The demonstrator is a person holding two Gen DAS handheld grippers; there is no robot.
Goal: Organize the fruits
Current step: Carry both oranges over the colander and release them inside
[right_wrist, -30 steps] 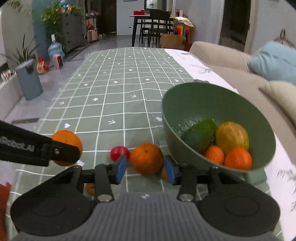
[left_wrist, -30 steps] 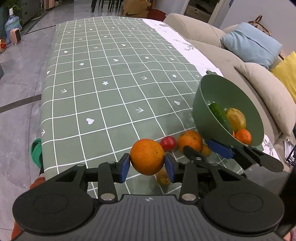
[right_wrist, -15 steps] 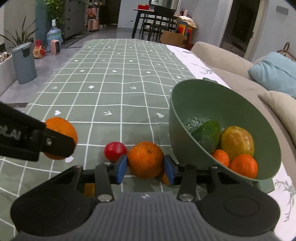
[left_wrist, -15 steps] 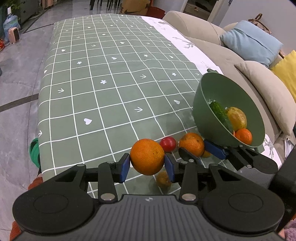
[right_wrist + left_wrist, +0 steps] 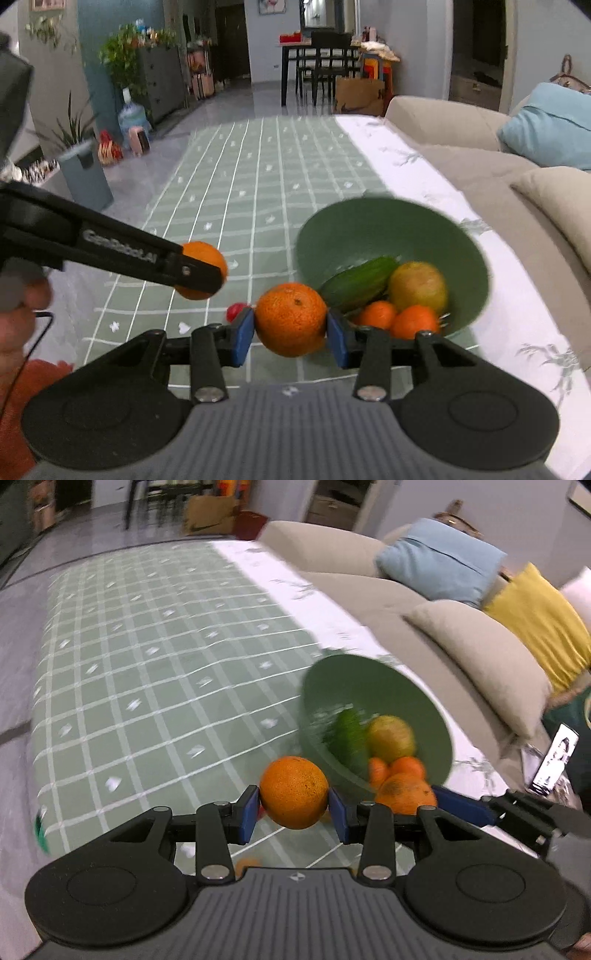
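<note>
Both jaws clamped on 1 orange each: left gripper [image 5: 294, 810] on left orange [image 5: 294, 791], right gripper [image 5: 290, 334] on right orange [image 5: 290, 318]. Risk: grippers collide heading together for the bowl [image 5: 347, 225] at 1 o'clock, knocking fruit loose.

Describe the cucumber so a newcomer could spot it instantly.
Find the green bowl on the checked tablecloth, beside the sofa. The cucumber leans against its inner wall. It is the only long, dark green item there; its neighbours are round, yellow or orange.
</note>
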